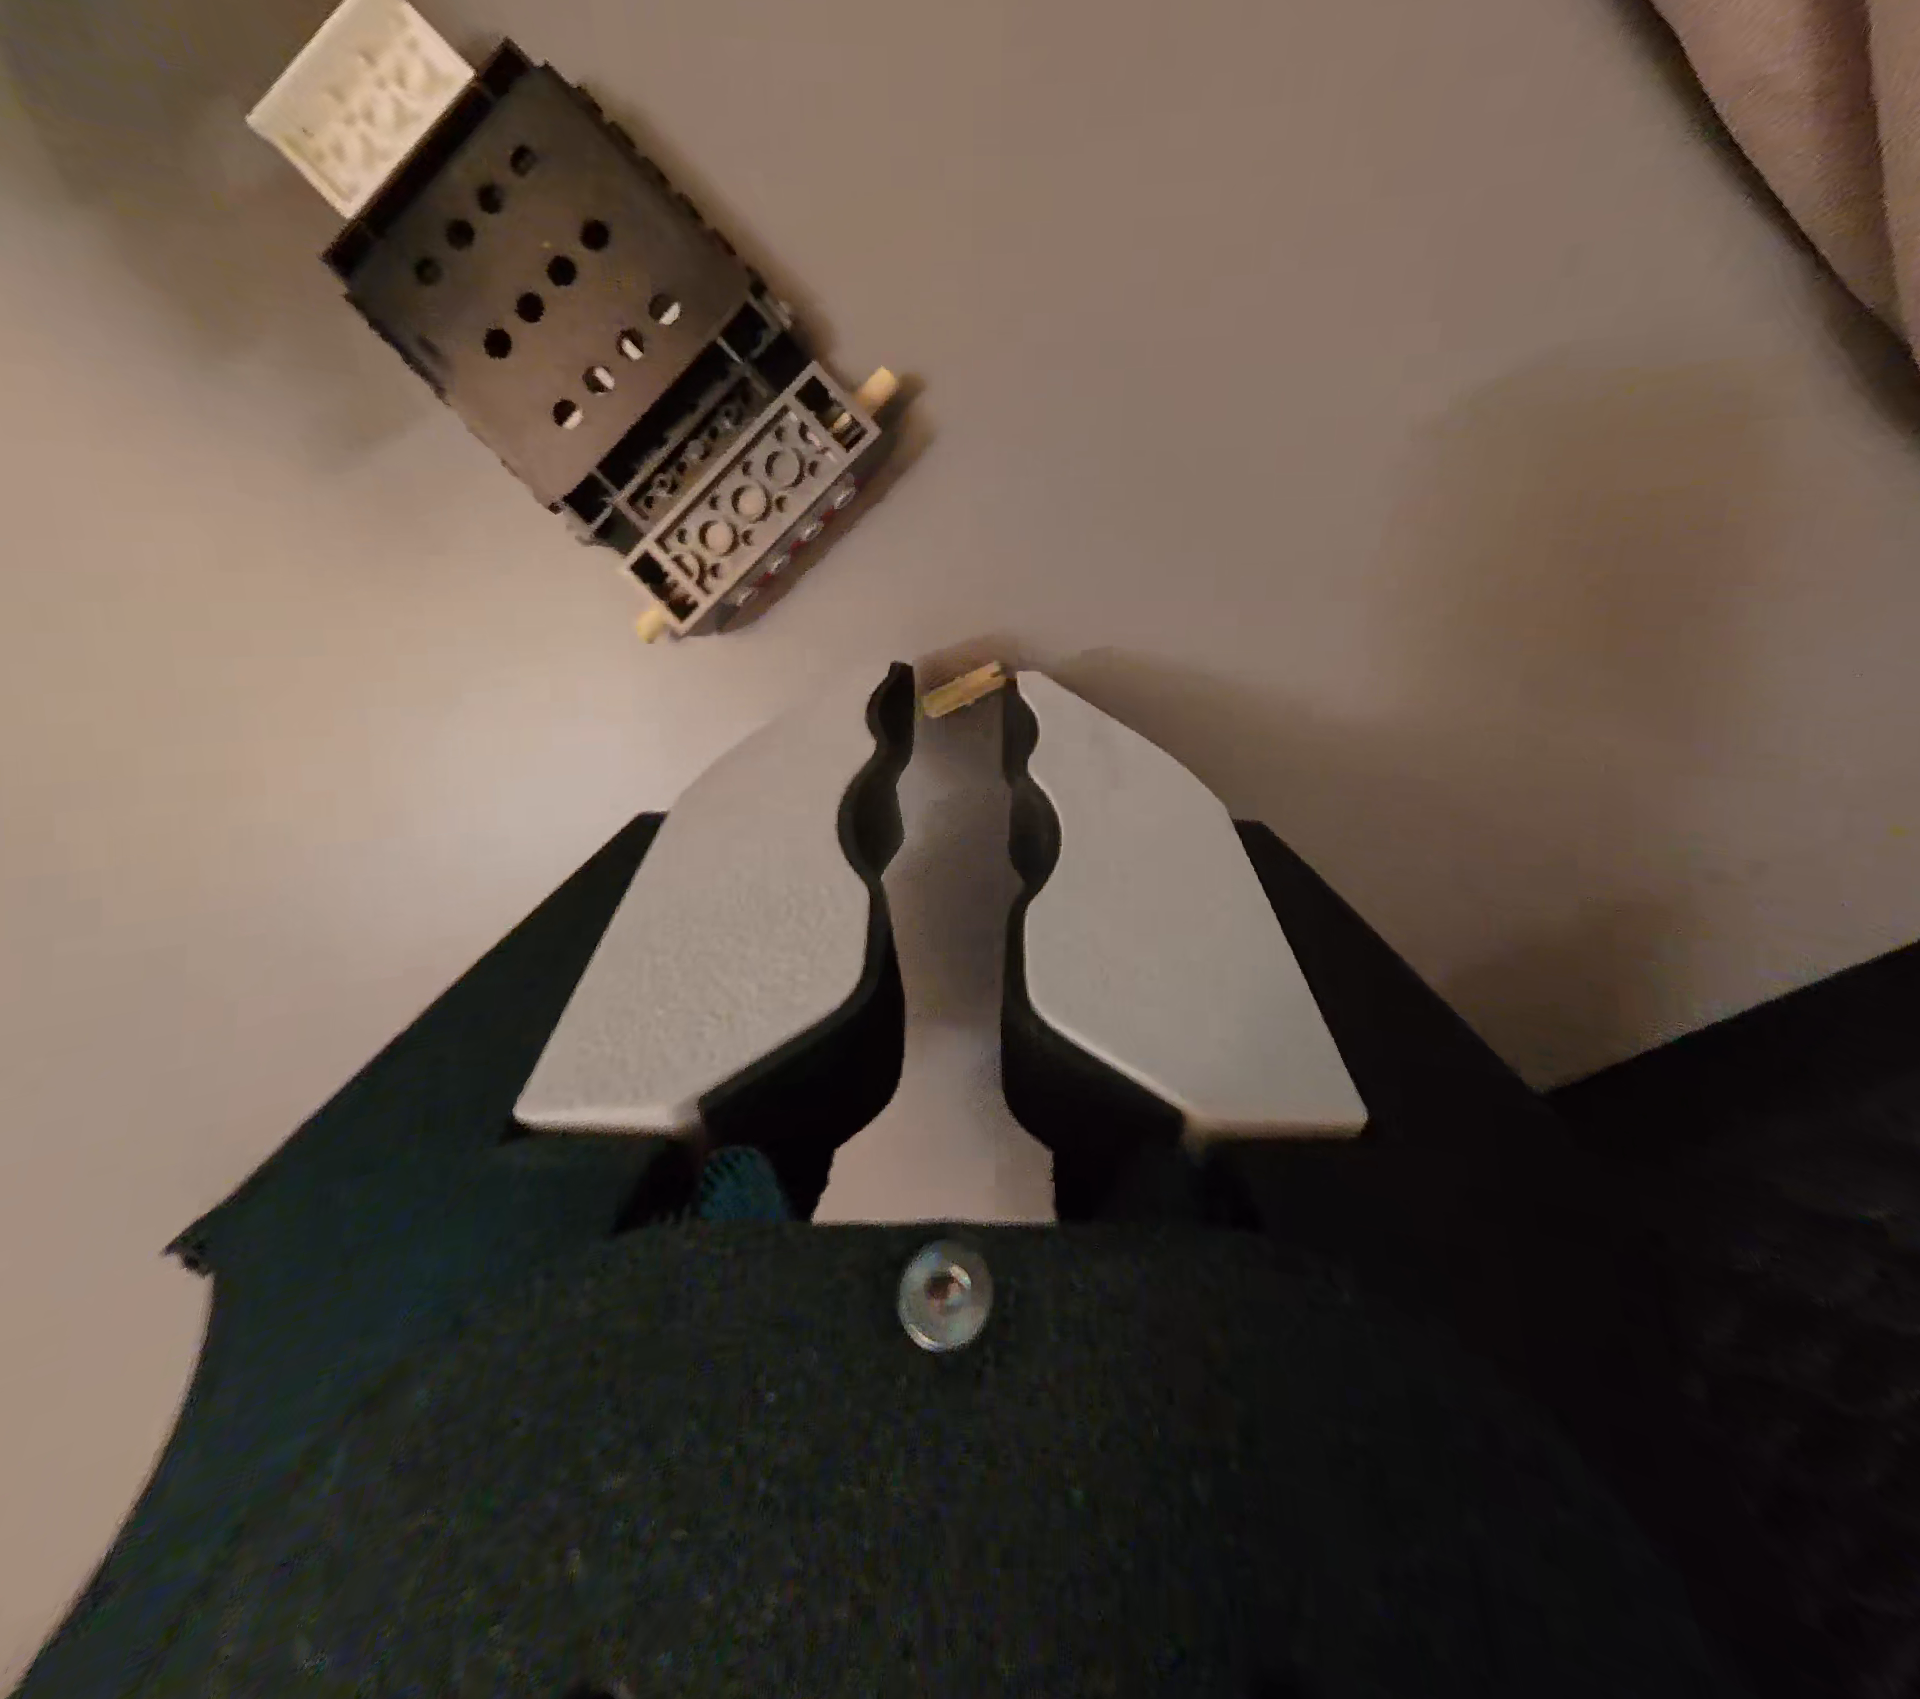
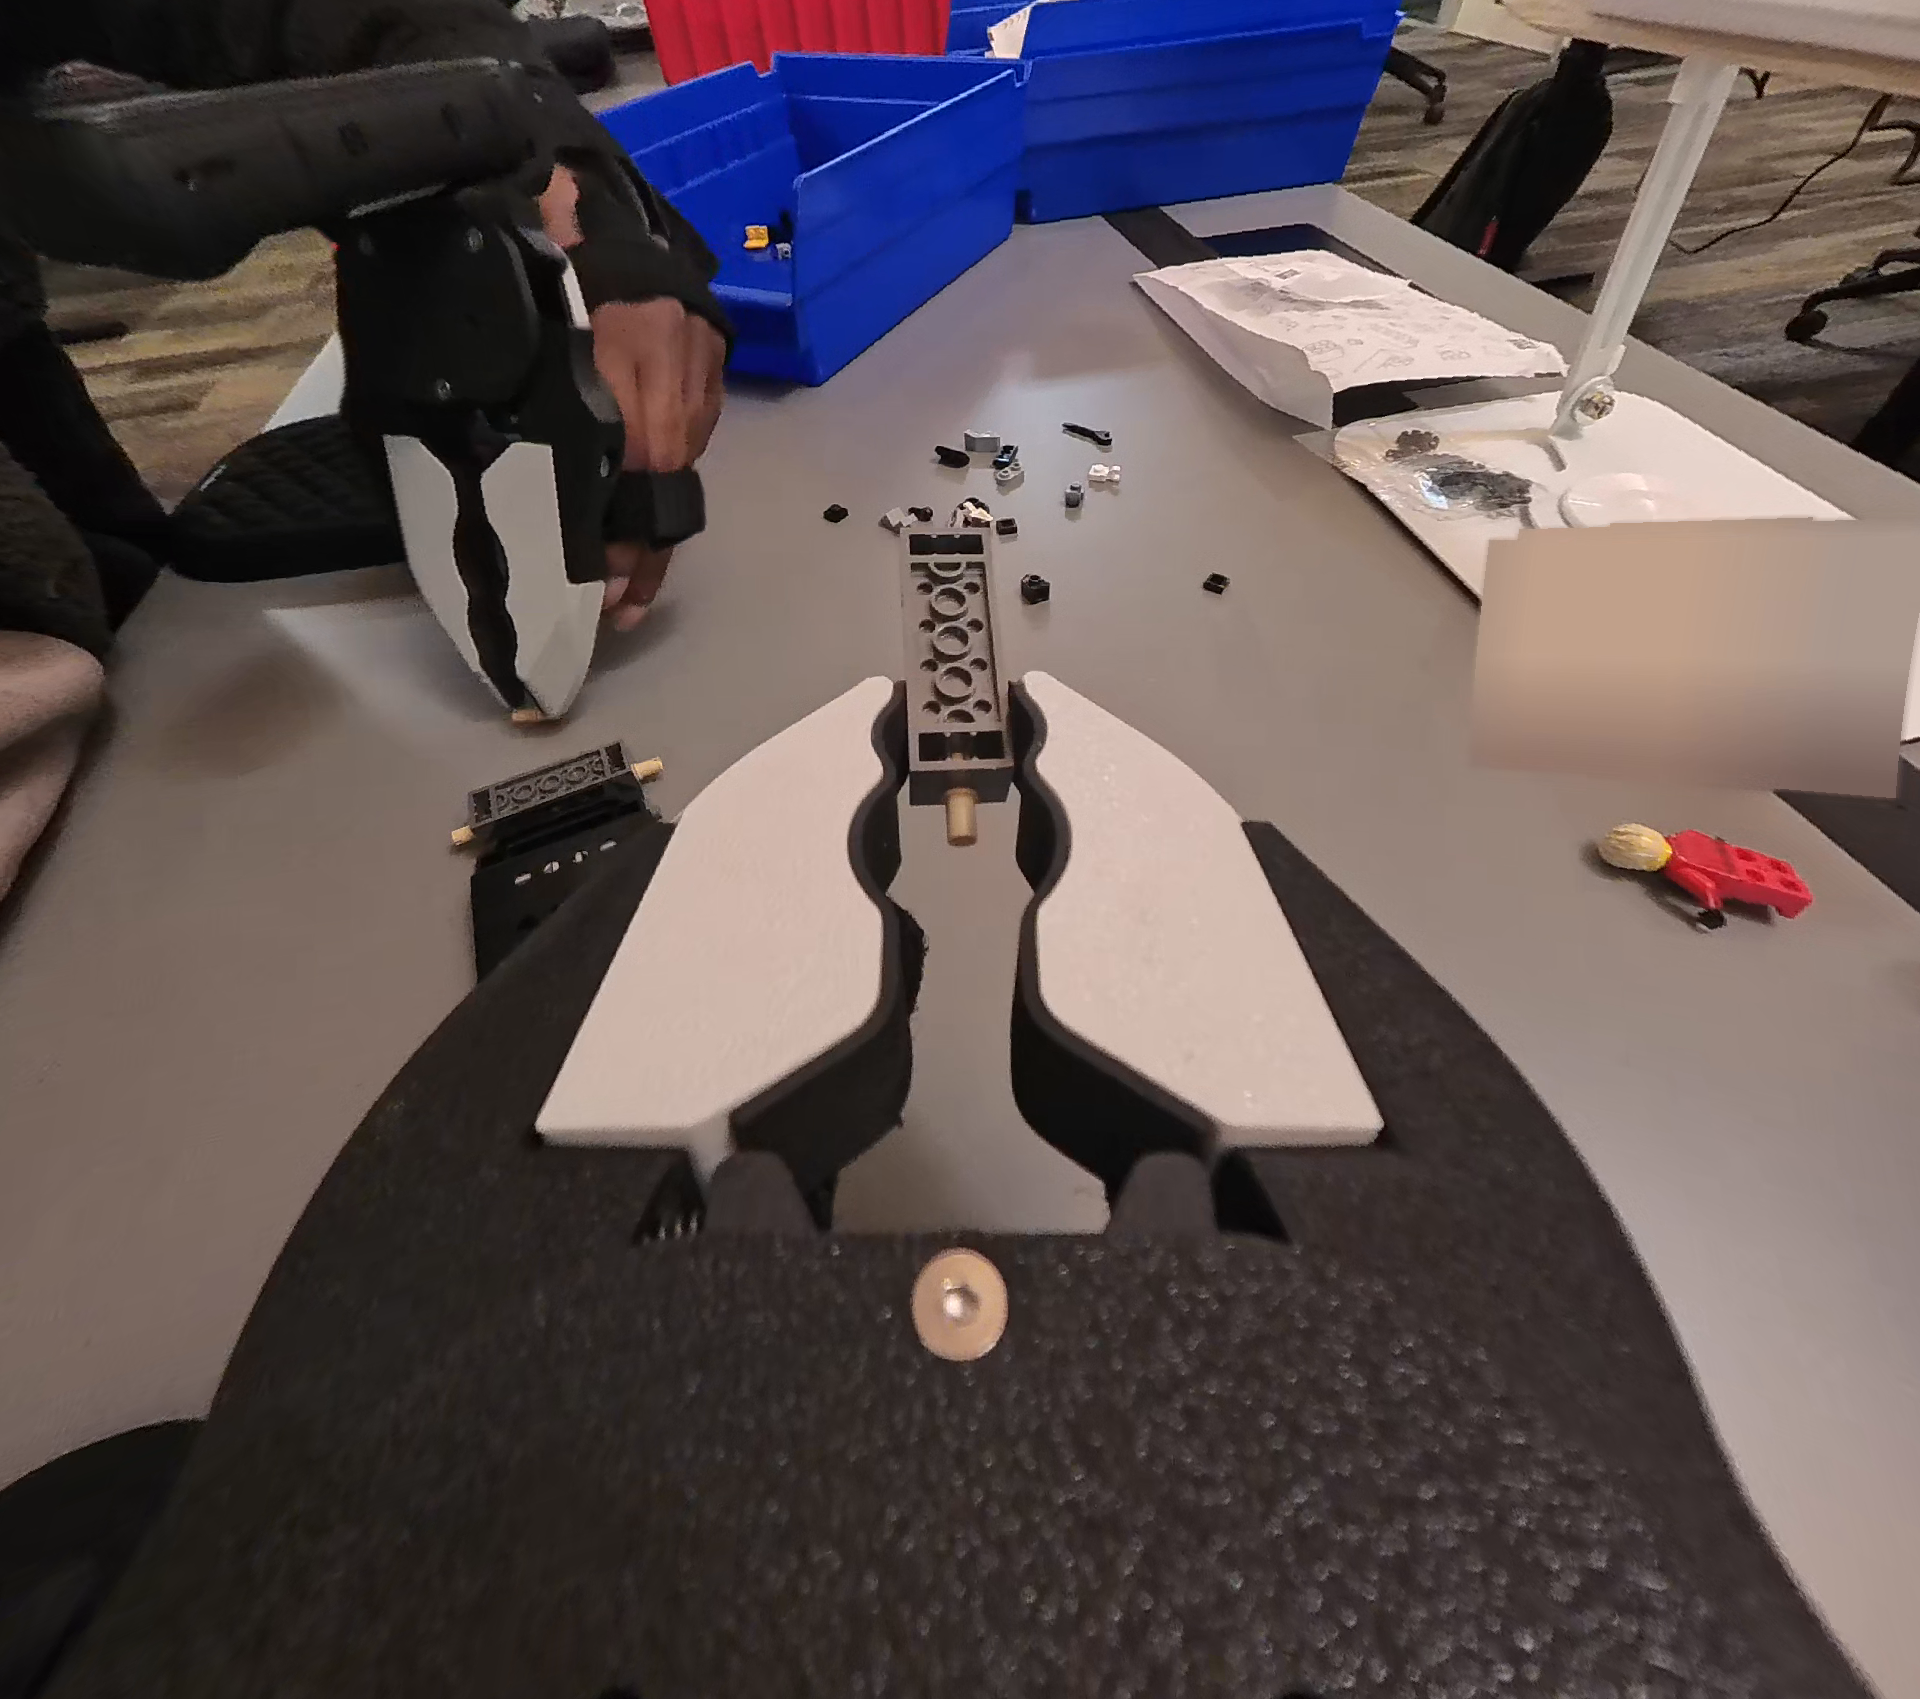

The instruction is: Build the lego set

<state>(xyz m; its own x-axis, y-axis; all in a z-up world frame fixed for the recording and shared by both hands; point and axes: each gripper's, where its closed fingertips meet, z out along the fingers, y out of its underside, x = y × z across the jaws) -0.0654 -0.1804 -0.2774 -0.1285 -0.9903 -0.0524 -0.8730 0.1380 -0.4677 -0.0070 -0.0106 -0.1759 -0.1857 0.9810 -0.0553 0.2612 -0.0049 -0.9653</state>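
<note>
- Fingers of my right gripper (image 2: 958, 693) are clenched on a long grey axle plate (image 2: 954, 652), pinching its near end from both sides.
- Its long axis runs straight away from me, in line with my fingers, and its hollow underside faces up.
- One tan pin (image 2: 962, 816) sticks out of its near end toward me, into the gap between my fingers.
- My left gripper (image 1: 962, 681) points down at the tabletop (image 1: 1247, 299), tips parted only a little, with a small tan peg (image 1: 962, 687) lying crosswise between them; I cannot tell whether I am actually pinching it.
- From the right wrist view that same left gripper (image 2: 535, 704) stands tilted with its tips on the tabletop, the peg just under them.
- A black chassis (image 1: 540, 299) lies upside down on the tabletop, near my left fingers but apart from them, its long axis diagonal.
- It carries a white brick (image 1: 358, 91) at its far end and a grey axle piece (image 1: 753, 501) with tan pins at the near end.
- Loose small pieces (image 2: 997, 475) are scattered beyond the plate I hold, and a red minifigure (image 2: 1714, 870) lies well off to the right.
</note>
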